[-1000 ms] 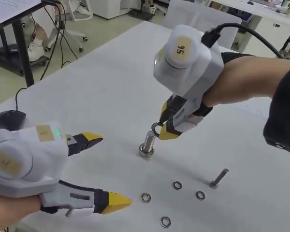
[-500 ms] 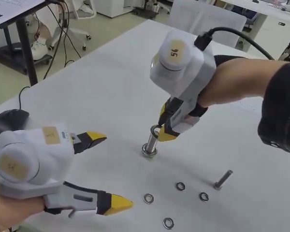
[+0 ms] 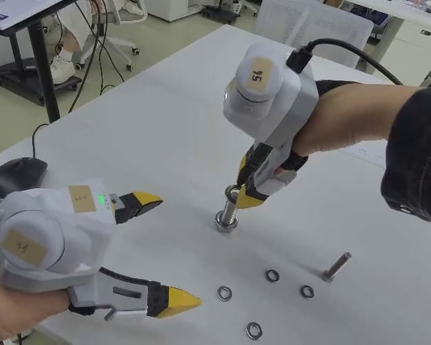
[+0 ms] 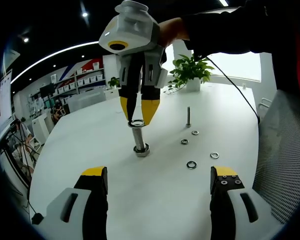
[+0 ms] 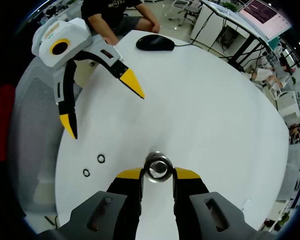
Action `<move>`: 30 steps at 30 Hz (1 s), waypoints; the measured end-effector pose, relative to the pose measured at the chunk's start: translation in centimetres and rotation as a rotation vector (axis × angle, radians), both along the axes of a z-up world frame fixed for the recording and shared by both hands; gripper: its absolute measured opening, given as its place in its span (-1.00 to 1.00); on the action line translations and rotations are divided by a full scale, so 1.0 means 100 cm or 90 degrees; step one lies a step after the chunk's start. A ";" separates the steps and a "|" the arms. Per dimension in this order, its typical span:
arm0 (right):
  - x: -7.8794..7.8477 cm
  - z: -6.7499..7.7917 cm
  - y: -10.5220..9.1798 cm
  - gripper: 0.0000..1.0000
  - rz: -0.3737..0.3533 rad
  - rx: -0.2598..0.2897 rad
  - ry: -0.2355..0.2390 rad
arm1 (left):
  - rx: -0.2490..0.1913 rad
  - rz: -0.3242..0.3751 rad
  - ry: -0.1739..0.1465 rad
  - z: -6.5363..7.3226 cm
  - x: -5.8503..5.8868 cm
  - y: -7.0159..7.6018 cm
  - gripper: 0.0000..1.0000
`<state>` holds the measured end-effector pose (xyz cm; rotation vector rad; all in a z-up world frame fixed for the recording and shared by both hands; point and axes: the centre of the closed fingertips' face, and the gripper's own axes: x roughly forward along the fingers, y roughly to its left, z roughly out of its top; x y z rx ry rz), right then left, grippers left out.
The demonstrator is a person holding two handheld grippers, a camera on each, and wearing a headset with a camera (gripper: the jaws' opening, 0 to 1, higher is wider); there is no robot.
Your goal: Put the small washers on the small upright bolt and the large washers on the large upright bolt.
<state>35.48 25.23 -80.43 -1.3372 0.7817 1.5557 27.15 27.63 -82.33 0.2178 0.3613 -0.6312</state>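
Your right gripper [image 4: 138,119] is pinching a large washer [image 5: 158,169] by its edges between the yellow jaw tips, and you are holding it right at the top of the large upright bolt [image 3: 225,214]. In the right gripper view the washer's hole is sitting over the bolt's end, so you are working on threading this washer. I cannot tell whether the ring is already round the thread or just resting on the tip. The bolt is standing on its head near the middle of the white table [image 3: 151,122].

Your left gripper [image 3: 165,251] is hovering near the table's edge, jaws spread wide with nothing between them, well apart from the bolt. Further out, four loose washers [image 3: 272,275] are lying flat on the table, and the small upright bolt [image 4: 188,116] is standing just past them, looking bare.

Next, you will probably need to level the ring, part the jaws and let it drop down the shank. A tilted ring could catch on the threads. The loose washers are waiting to be sorted by size, which is hard to judge from here.
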 end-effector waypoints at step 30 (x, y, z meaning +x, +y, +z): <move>0.005 -0.028 0.004 -0.52 -0.008 -0.036 0.025 | 0.004 -0.006 0.000 -0.001 0.000 -0.001 0.67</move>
